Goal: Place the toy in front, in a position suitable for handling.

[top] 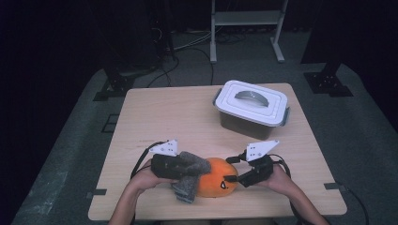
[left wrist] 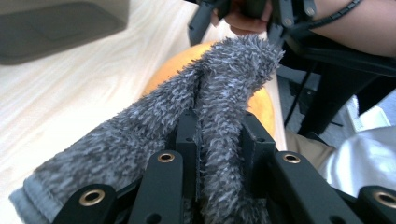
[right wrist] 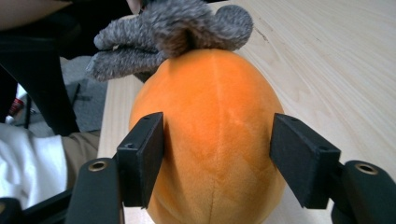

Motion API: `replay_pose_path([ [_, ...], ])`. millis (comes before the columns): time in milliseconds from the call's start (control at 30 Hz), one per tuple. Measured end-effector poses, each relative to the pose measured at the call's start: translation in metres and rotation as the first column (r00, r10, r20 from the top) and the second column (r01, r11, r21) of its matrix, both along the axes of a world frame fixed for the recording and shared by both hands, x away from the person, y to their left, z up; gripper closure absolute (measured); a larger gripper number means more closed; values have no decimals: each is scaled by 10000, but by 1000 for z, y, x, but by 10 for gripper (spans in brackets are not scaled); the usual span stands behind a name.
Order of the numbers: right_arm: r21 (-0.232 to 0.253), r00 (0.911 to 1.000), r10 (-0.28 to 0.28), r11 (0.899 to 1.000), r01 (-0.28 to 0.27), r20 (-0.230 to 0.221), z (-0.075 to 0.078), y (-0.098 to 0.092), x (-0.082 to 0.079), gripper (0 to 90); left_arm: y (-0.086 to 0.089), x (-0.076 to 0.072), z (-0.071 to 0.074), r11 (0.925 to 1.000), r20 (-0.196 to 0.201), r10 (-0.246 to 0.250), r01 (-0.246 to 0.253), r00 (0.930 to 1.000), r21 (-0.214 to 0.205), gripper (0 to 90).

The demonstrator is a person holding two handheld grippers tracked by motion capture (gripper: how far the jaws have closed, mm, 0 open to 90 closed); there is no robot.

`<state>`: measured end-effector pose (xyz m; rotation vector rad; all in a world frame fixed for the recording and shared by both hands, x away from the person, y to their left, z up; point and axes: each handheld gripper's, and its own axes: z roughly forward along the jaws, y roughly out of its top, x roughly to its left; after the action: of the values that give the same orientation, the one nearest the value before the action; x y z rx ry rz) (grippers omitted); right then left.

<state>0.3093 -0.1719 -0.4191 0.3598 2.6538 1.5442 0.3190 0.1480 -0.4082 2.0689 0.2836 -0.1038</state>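
Grey fleecy cloth clamped in your left fingers, orange plush gourd between your right ones

Your left gripper (left wrist: 219, 144) is closed tight on a fold of the grey fleecy cloth (left wrist: 154, 135), which drapes over the near end of the orange plush toy (right wrist: 210, 135) lying at the counter's front edge. Your right gripper (right wrist: 217, 158) straddles the toy with its fingers (right wrist: 140, 156) spread, the left pad touching or nearly so, the right pad apart, so nothing pins the toy. Pull the cloth now and the soft, rounded toy could roll or slide off the near edge toward your lap; a thin pinch could also slip out. Further back on the pale wood counter (top: 159, 112) stands a lidded white storage box (top: 252, 108), well apart. Beyond lie grey carpet, trailing cables and dark stands.
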Motion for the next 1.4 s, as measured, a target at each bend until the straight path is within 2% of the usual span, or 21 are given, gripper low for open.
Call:
replay_pose_path([
  [100,-136,9997,-74,9999,70,-247,-4,3,0,304,-2,-1,1,9999,-48,-149,149,9999,8,727],
  [167,-290,9996,-222,9993,217,-179,-8,9,0,322,-5,-1,1,9998,-42,-169,169,9998,67,727],
  [267,-287,9988,-466,9985,462,-154,-7,11,0,487,-3,1,4,10000,43,13,-13,10000,46,731],
  [367,-254,9980,-572,9980,579,277,0,11,0,604,-2,3,7,9998,32,147,-146,9999,-125,737],
  [600,-41,9912,-800,9967,809,1051,7,12,6,614,-4,10,15,9985,112,477,-474,9988,-263,738],
  [667,-160,9898,-614,9978,640,1284,7,14,6,611,-6,13,21,9982,223,437,-427,9988,-420,738],
  [767,-256,9903,52,9997,-17,1386,3,15,3,611,-10,16,25,9979,334,468,-452,9983,-473,736],
  [833,-300,9900,170,9995,-129,1397,2,11,0,611,-12,17,22,9983,435,562,-556,9975,-157,736],
  [967,-467,9906,250,9987,-189,1346,-3,0,-3,611,-5,14,10,9975,187,692,-689,9974,-161,735],
  [1067,-461,9921,318,9986,-263,1214,-5,-4,-4,583,0,12,0,9963,-250,708,-719,9972,-467,735],
  [1133,-346,9961,282,9991,-254,841,-5,-3,-2,492,0,11,-1,9963,-210,743,-752,9970,-414,735],
  [1200,-237,9973,149,9996,-132,713,-2,-3,-2,418,1,9,0,9971,-125,701,-704,9975,-289,735],
  [1267,65,9983,12,10000,-16,588,3,-6,-2,375,3,9,0,9973,-92,683,-685,9976,-250,735],
  [1333,362,9987,-109,9993,91,495,3,-7,0,337,2,9,-1,9974,-200,601,-608,9980,-379,735],
  [1400,76,9988,-126,9999,123,463,0,-4,1,307,1,9,-1,9983,-161,483,-488,9987,-327,736],
])
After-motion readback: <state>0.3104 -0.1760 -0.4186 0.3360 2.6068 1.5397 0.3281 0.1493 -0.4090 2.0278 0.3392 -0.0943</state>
